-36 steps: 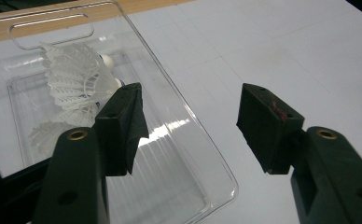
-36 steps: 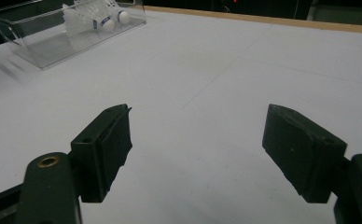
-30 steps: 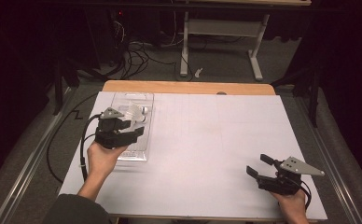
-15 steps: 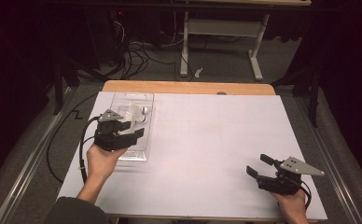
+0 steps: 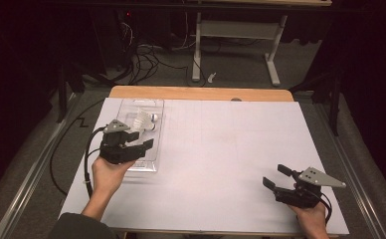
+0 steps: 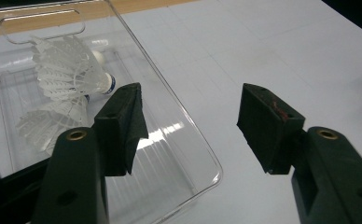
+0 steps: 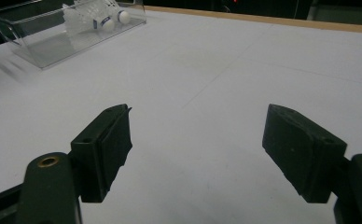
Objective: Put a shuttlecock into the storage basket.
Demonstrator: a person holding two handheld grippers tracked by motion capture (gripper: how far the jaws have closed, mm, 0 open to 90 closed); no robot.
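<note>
My left hand-held gripper [image 5: 140, 141] hangs over the near end of the clear plastic tray [image 5: 152, 160], which sits on the left side of the white bench [image 5: 221, 149]. Looking along it in the left gripper view, its jaws stand spread wide with nothing between them: one jaw sits above the tray's inside, the other out over the bare bench past the tray's long wall. Two white feathered shuttlecocks [image 6: 65, 74] lie in the far half of the tray, one resting against the other, their cork tips pointing toward the tray's long wall, clear of my jaws. My right hand-held gripper [image 5: 276, 178] is well apart from all this, near the front right corner of the bench, jaws likewise spread and empty over the plain white surface. From the right gripper view I see the tray [image 7: 53, 35] and the shuttlecocks [image 7: 95, 16] far off at the upper left.
</note>
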